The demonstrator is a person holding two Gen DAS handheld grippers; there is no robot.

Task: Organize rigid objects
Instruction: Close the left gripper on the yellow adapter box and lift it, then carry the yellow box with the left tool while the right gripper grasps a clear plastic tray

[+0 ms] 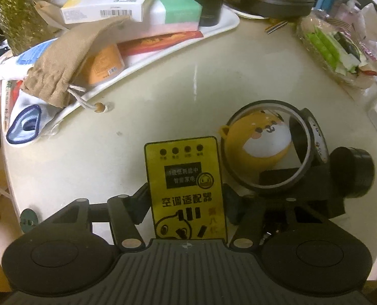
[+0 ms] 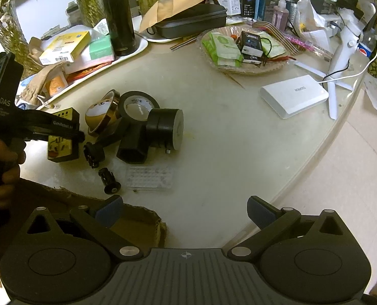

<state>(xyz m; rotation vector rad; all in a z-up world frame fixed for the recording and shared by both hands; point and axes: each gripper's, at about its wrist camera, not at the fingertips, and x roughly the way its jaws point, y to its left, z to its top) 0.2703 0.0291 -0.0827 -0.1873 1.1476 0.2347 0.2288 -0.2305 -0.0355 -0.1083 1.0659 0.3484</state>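
Sorting looks barely begun, judging by how the loose items lie bunched on the pale round surface (image 2: 213,132). Left claw (image 1: 185,203) is clamped on the flat yellow plastic box with black printed lettering and a cartoon duck (image 1: 185,185), its jaws pressed against the box's two long sides; from the right wrist view the box (image 2: 62,137) seems to sit on or just above the surface, and I cannot tell which. Just right of the yellow box lies the amber translucent tape ring (image 2: 100,117) with a small round orange dog-faced toy (image 1: 258,142) inside it, and touching that ring is a black tape roll with a white core (image 2: 137,108). Further right of the box stand a black ribbed cylinder (image 2: 166,128) and a black hexagonal socket piece (image 2: 132,150), touching each other. Near the yellow box, toward the right claw, lie two small black plug-like fittings (image 2: 109,180) and a clear plastic compartment case (image 2: 150,178). Right claw (image 2: 185,213) hangs empty with its jaws spread wide, well apart from the box, over the edge of a torn brown cardboard piece (image 2: 137,218). Everything but the gripped box appears unsorted, so nearly the whole job remains.
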